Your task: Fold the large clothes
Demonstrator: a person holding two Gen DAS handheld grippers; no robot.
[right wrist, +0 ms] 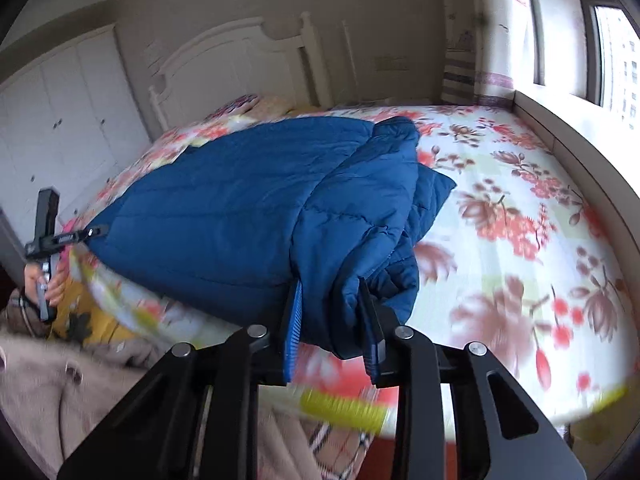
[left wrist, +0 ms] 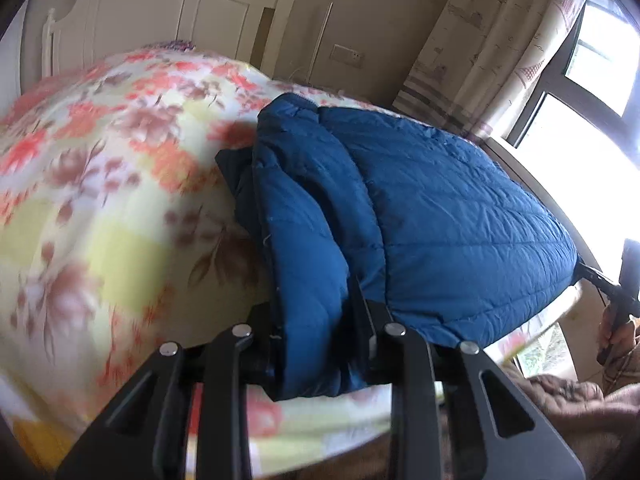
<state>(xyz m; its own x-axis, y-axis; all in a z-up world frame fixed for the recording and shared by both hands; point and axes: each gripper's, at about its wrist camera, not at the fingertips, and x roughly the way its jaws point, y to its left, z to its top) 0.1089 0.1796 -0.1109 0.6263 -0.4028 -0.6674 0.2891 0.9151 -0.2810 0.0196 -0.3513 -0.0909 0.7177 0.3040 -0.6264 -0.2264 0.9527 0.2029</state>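
Observation:
A blue quilted jacket (left wrist: 440, 220) (right wrist: 240, 208) lies partly folded on the floral bed sheet (left wrist: 100, 200) (right wrist: 520, 220), its near hem at the bed's front edge. My left gripper (left wrist: 320, 320) is shut on a thick fold at one end of that hem. My right gripper (right wrist: 332, 320), with blue ribbed pads (right wrist: 294, 320), is shut on the bunched fabric at the other end. Each wrist view also shows the other gripper at the far corner of the hem: the right gripper (left wrist: 584, 270) and the left gripper (right wrist: 98, 230), each held by a hand.
The bed's white headboard (left wrist: 160, 8) (right wrist: 240, 60) stands at the back. White wardrobe doors (right wrist: 60, 120) are on one side, a curtain (left wrist: 500, 40) and a window ledge (right wrist: 560, 128) on the other. The person's beige coat (right wrist: 60, 392) is close below.

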